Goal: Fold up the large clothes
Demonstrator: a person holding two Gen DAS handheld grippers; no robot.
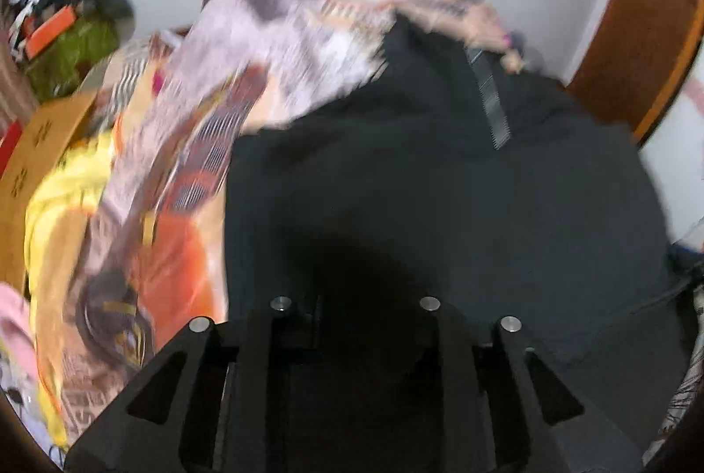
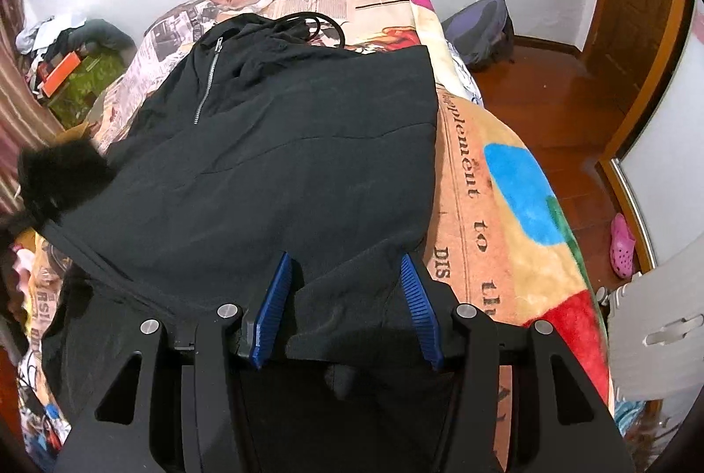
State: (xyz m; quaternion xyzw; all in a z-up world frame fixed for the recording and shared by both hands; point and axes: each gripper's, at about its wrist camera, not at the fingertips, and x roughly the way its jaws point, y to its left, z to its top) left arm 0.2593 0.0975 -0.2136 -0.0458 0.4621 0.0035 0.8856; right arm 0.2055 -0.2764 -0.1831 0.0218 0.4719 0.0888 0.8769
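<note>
left wrist view blurred; my left gripper (image 1: 356, 297) fingertips lost in dark cloth, so cannot tell if jaws clamp or stand apart. black zip jacket (image 2: 273, 147) lies spread on patterned blanket (image 2: 506, 182) over bed, collar far from me, hem toward me. my right gripper (image 2: 347, 297): blue pads (image 2: 275, 297) apart, fold of jacket hem bunched between them, contact unclear. cardboard box (image 1: 48, 138) at left, contents unreadable. pink shoe (image 2: 622, 246) on floor.
</note>
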